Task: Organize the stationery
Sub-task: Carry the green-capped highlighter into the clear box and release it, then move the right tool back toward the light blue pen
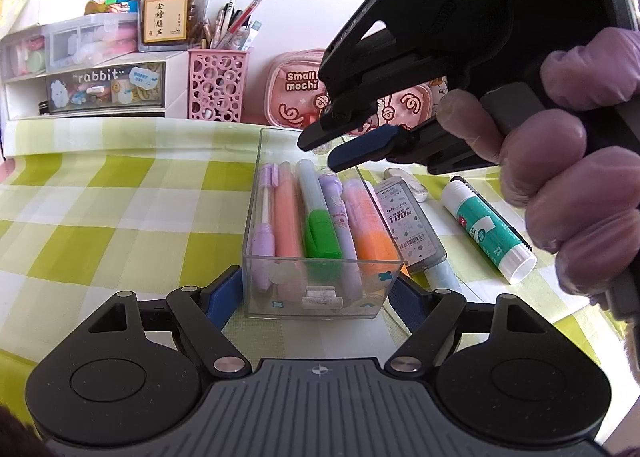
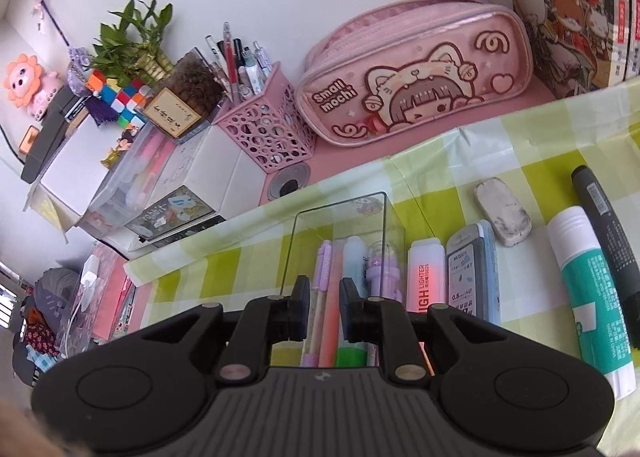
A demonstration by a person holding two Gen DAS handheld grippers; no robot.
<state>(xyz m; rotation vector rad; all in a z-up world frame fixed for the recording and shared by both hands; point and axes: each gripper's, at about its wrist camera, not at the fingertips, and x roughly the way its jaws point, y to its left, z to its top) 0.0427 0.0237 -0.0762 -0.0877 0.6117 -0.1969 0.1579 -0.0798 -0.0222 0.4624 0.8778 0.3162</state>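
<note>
A clear plastic box (image 1: 250, 237) stands on the checked cloth and holds several pens and highlighters (image 1: 320, 217). My left gripper (image 1: 312, 293) is shut on the box's near end, one blue pad on each side wall. My right gripper (image 1: 320, 155), held by a gloved hand (image 1: 560, 161), hovers over the box's far end. In the right wrist view the right gripper (image 2: 324, 297) is open with nothing between its fingers, and the pens show below the gap. An orange highlighter (image 2: 426, 281) lies close along the box's (image 2: 340, 217) right wall.
Right of the box lie a lead refill case (image 1: 408, 225), a glue stick (image 1: 488, 225), a worn eraser (image 2: 504, 217) and a black marker (image 2: 604, 225). At the back stand a pink pencil case (image 2: 416, 85), a pink pen holder (image 1: 218, 85) and a drawer unit (image 1: 104, 89).
</note>
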